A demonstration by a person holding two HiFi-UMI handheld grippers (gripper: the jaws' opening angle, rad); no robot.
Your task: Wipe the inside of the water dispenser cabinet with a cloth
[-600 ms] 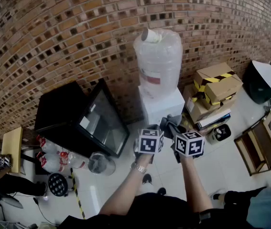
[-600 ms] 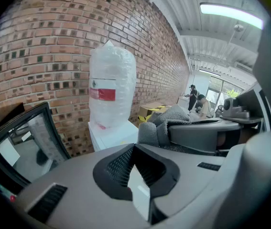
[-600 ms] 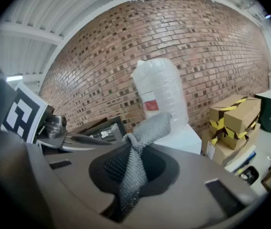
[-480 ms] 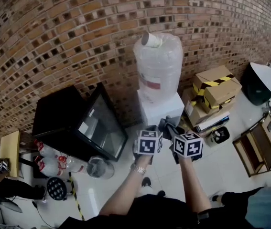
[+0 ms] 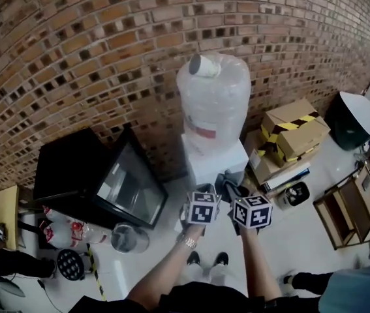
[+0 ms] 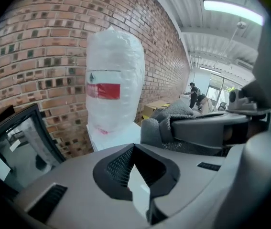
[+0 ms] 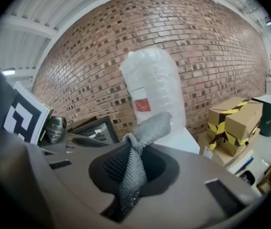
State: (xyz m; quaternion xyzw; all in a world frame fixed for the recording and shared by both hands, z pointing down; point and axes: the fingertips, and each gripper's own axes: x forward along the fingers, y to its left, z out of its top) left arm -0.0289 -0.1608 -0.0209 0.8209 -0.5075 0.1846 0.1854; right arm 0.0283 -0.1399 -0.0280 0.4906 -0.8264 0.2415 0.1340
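Against the brick wall (image 5: 74,57): white water dispenser (image 5: 215,156), upright, with a plastic-wrapped bottle (image 5: 213,96) on top. Beside it, at the head view's left: black glass-fronted cabinet (image 5: 87,171). At the right: stacked cardboard boxes (image 5: 290,130) with yellow-black tape. In front of the dispenser, held side by side above the floor:
- left gripper (image 6: 137,175), jaws clenched together, nothing between them;
- right gripper (image 7: 131,175), jaws clamped on a grey cloth (image 7: 140,137), its free end sticking up past the jaws, near the dispenser's front.
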